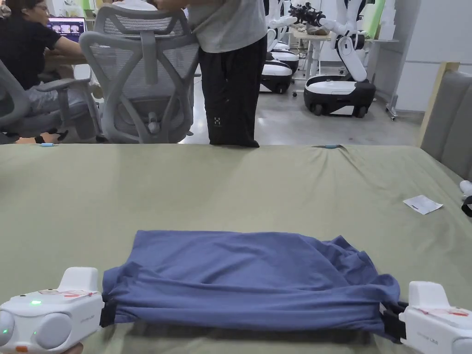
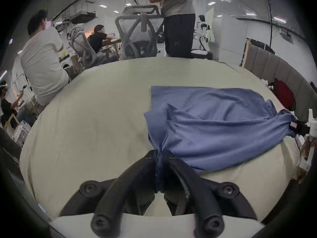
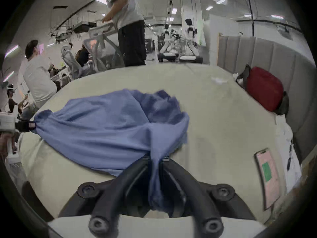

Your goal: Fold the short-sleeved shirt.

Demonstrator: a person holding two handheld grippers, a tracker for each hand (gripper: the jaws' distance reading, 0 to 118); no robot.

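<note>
Head view: we find the shirt lying across the near part of the bed, already doubled into a long band. The left gripper pinches its left end and the right gripper its right end; the near edge hangs slightly raised between them, a shadow beneath it. A slip of paper lies well apart to the right.

Left gripper view: the jaws stand narrow, clamped on a bunched corner of the shirt. We judge the grip sound, though the cloth is gathered rather than flat.

Right gripper view: the jaws are likewise closed on a twisted hank of the shirt, and the collar end lies rumpled beyond. A phone rests near on the right.

We judge the step to be carrying the held edge over for the next fold. To do it well, we recommend keeping even tension between both ends, moving them level and together, and laying the edge square to the far edge before letting go.
</note>
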